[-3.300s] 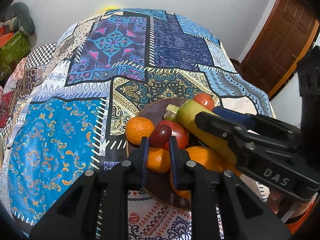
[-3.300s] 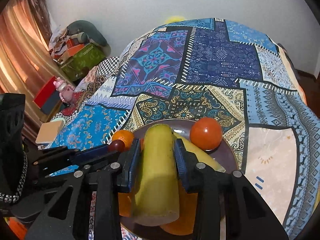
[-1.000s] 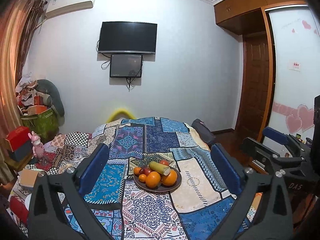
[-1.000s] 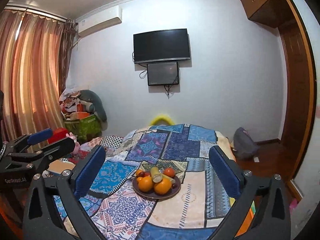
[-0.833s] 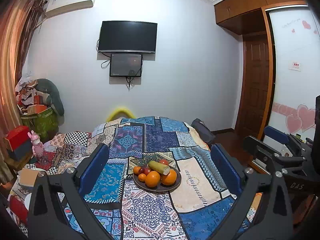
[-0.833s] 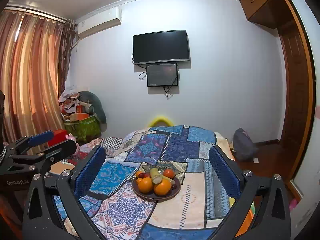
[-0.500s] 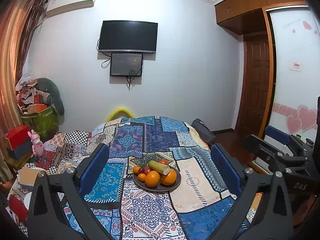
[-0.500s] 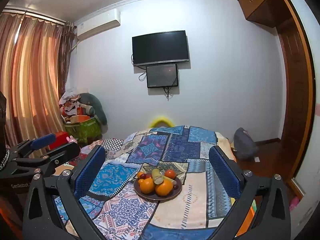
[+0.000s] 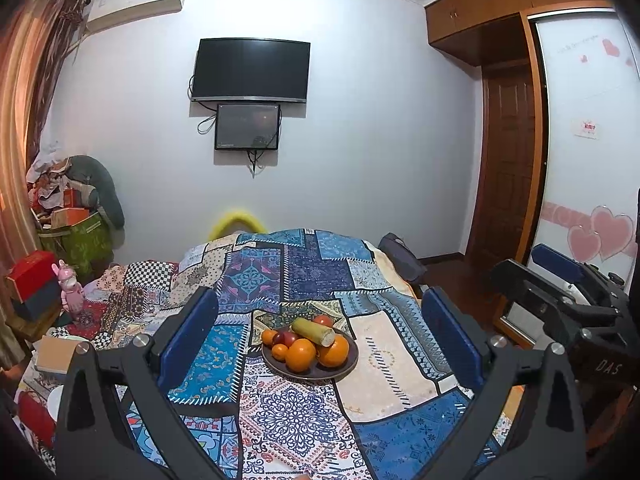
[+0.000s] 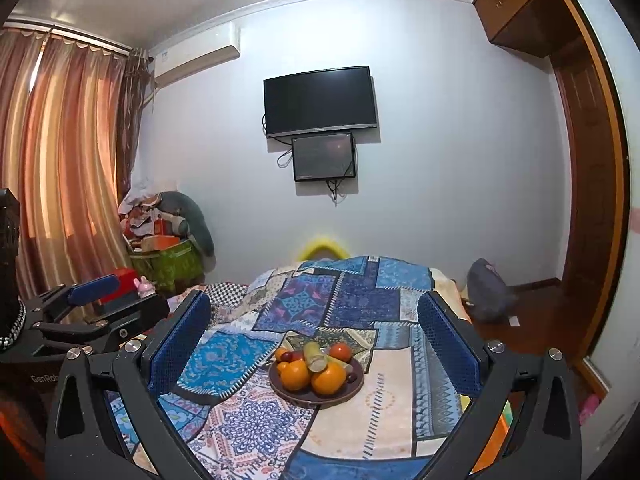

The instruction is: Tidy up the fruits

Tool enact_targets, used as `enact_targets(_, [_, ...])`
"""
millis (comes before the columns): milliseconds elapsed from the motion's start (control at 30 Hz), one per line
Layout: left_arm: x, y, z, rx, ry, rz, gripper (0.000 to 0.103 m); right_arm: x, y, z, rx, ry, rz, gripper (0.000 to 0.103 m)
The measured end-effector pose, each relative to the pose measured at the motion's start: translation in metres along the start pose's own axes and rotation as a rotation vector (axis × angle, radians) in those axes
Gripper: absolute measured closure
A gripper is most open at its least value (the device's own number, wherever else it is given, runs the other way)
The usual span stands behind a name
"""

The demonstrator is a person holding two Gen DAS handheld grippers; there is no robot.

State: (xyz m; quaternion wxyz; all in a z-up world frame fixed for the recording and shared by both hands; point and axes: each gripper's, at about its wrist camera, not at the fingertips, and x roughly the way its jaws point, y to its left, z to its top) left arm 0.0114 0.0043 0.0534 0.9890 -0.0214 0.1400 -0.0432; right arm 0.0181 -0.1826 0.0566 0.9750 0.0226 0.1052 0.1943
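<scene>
A dark round plate (image 9: 348,364) (image 10: 352,390) sits on a patchwork bedspread (image 9: 320,272) (image 10: 360,292). It holds oranges (image 9: 301,355) (image 10: 296,374), a yellow-green banana (image 9: 314,331) (image 10: 314,356), red tomatoes (image 9: 322,321) (image 10: 341,352) and a dark plum (image 9: 291,338). My left gripper (image 9: 320,328) is open wide and empty, held well back from the plate. My right gripper (image 10: 314,330) is also open wide and empty, equally far back. Each gripper shows at the edge of the other's view.
A TV (image 9: 250,70) and a small screen (image 9: 247,127) hang on the far wall. Clutter and a green bag (image 9: 76,240) stand at left by the curtains (image 10: 60,160). A wooden door (image 9: 508,160) is at right. A grey bag (image 10: 486,292) lies on the floor.
Since 3.3 s ago both grippers let go of the plum and the banana, opened wide and pulled far back from the plate. Over the last second they barely moved.
</scene>
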Motion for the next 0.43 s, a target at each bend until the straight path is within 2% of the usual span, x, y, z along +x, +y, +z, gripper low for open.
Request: enact_targets(433, [-0.0042,-0.0049,0.0019,0.007,-0.006,-0.001,0.0,0.0005,-0.001,0.0005,0.003,0.004,-0.007,0.0])
